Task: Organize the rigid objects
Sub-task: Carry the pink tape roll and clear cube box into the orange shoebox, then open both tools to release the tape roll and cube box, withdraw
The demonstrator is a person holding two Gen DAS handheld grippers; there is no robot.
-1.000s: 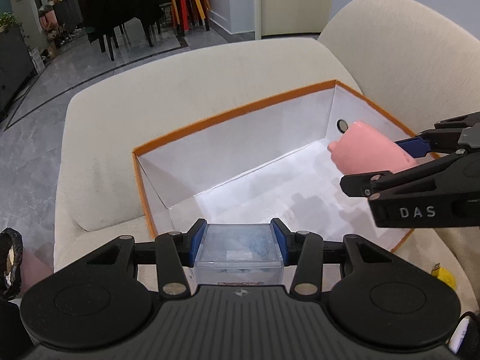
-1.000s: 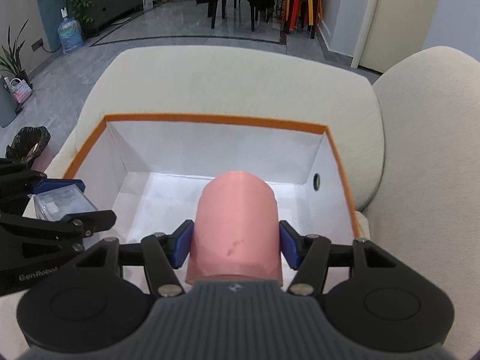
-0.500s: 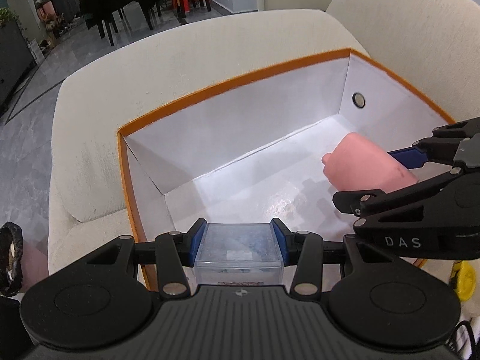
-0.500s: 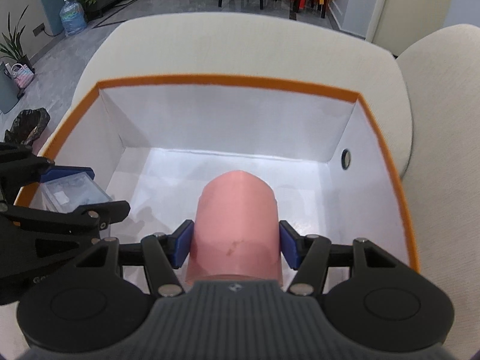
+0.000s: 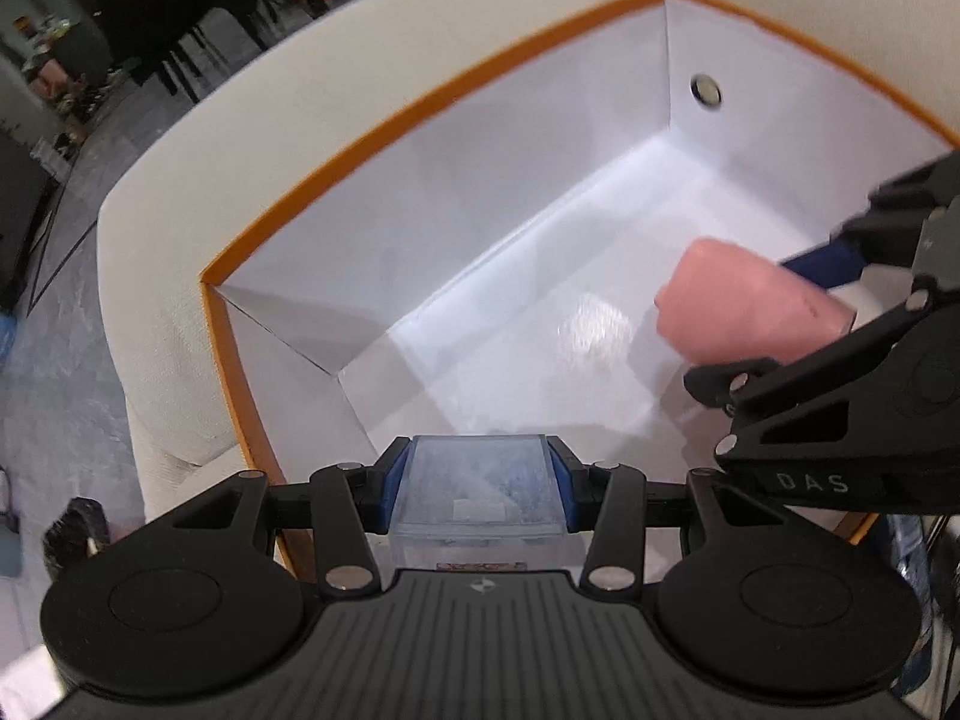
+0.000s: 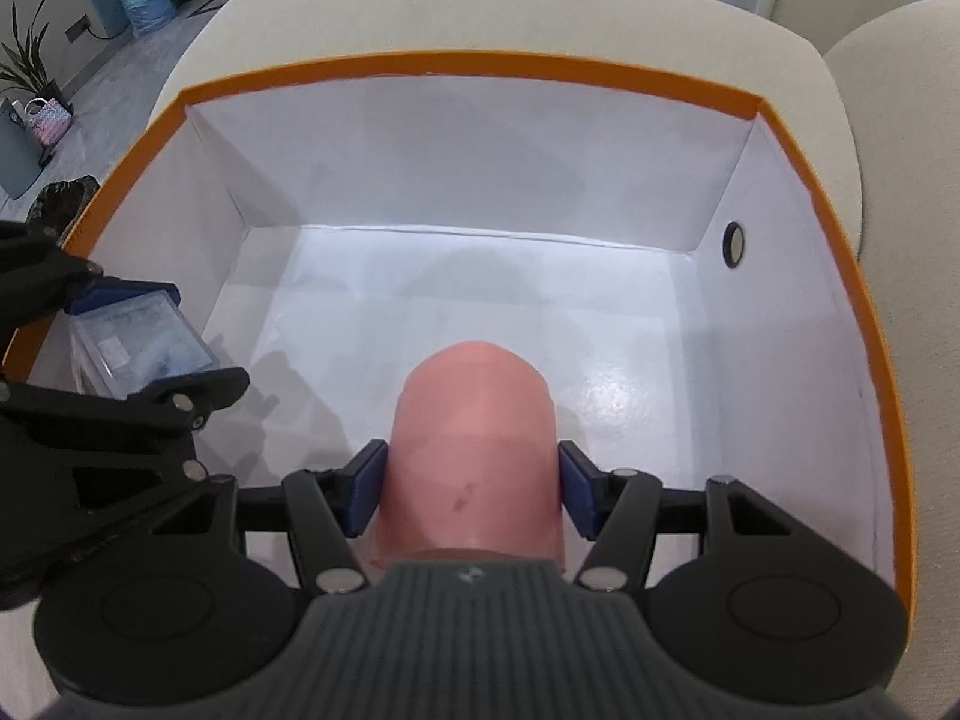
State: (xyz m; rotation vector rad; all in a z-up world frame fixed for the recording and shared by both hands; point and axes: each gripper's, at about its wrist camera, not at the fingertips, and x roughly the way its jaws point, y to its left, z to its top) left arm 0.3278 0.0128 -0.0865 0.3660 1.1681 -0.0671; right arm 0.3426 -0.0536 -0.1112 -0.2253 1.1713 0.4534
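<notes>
Orange-rimmed box (image 6: 456, 69), seemingly bare; left gripper (image 5: 478, 483) clamps one clear case (image 5: 478, 489), right gripper (image 6: 472, 495) one pink cup (image 6: 472, 450).

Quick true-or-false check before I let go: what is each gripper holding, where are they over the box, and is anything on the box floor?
1. The right gripper is shut on a pink cup. True.
2. The left gripper is empty. False: it clamps a clear plastic box.
3. Both items are over the orange-rimmed box. True.
4. A blue ball lies on the box floor. False: the visible floor is bare.
</notes>
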